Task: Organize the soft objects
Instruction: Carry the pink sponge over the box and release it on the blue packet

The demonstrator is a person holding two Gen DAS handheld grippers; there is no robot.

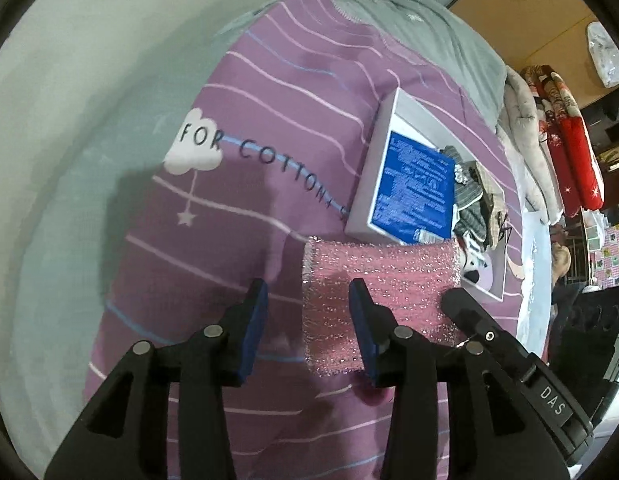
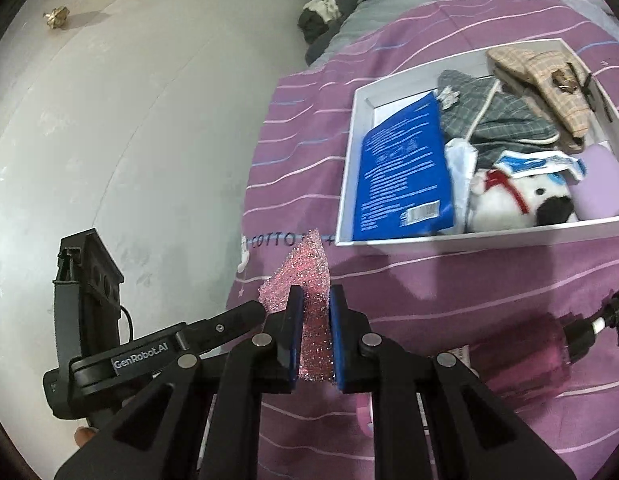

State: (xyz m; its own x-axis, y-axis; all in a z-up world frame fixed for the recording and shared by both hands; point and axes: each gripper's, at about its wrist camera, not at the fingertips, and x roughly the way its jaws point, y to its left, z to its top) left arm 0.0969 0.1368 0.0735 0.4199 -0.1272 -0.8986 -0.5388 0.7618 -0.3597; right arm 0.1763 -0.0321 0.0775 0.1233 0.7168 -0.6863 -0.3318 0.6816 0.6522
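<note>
Looking through the left wrist view: left gripper [image 1: 309, 300] standing roughly half open with nothing pressed between its blue pads, angled down over the purple bedspread [image 1: 237, 92]; pink sparkly sponge cloth [image 1: 373, 284] hanging just ahead, one left finger in front of its near face, the right tool's tip coming in at its right edge. Beyond it, white box [image 1: 373, 168], already holding a blue packet [image 1: 413, 188] and folded fabrics. Likely trouble here: a closing left tool catching bedspread along with the cloth, or tugging the cloth out of the other grip, since hold appears limited to one edge. Turning to the right wrist view: right gripper [image 2: 313, 308] narrowed onto the pink cloth, pads pinching it so a loose peak stands up above the tips. Box up and to the right, crowded with the packet, a grey checked garment [image 2: 497, 124], a beige checked item [image 2: 549, 84] and a white plush toy [image 2: 517, 200]; a pink pump bottle [image 2: 541, 344] lying on the bedspread at lower right. Probable risks: limp cloth slipping from so thin a pinch, snagging on the box's near wall, or landing on the packet and sliding back out for want of free floor.
</note>
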